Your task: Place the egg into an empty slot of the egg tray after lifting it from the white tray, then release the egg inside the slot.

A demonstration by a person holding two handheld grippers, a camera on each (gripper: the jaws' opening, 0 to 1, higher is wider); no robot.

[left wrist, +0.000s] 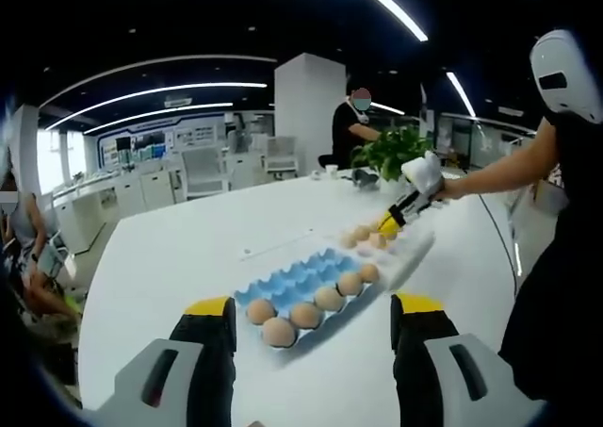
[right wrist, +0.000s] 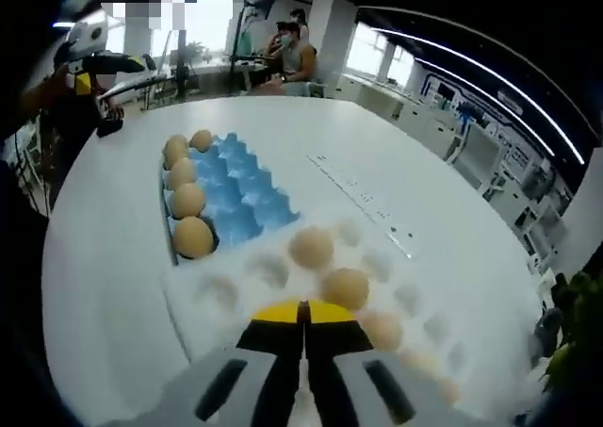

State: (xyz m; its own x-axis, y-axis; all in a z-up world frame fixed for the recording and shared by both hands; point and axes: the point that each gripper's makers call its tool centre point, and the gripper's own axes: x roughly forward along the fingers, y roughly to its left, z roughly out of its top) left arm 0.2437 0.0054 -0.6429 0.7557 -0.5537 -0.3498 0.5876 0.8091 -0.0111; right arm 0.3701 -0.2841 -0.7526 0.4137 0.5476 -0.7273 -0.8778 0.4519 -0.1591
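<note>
Looking forward along the left gripper [left wrist: 313, 333] in the left gripper view, its two yellow-tipped jaws stand spread wide apart with nothing between them, held back above the near edge of the white table [left wrist: 179, 248]. Beyond them lies the blue egg tray [left wrist: 300, 278], with five eggs in the row along its near edge and the rest of its slots bare. Just past its far end sits the white tray [left wrist: 407, 250], touching or nearly touching it, with a few eggs [left wrist: 362, 233] left on it. The right gripper [left wrist: 390, 223] comes in from the right, carried by a person's outstretched arm, its yellow tip down over the white tray among those eggs. In the right gripper view, the right gripper's [right wrist: 303, 316] jaws are pressed together, only a thin dark line showing between the yellow tips, and no egg is pinched in them. They hang low over the white tray [right wrist: 236, 295], with one egg [right wrist: 345, 287] just beyond the tips and another [right wrist: 312, 246] a little farther on; more pale eggs trail off to the right, blurred. The egg tray [right wrist: 245, 196] lies ahead with many free slots. By this showing no egg has been lifted for this round: grasping, carrying, lowering into a blue slot and letting go all remain.
</note>
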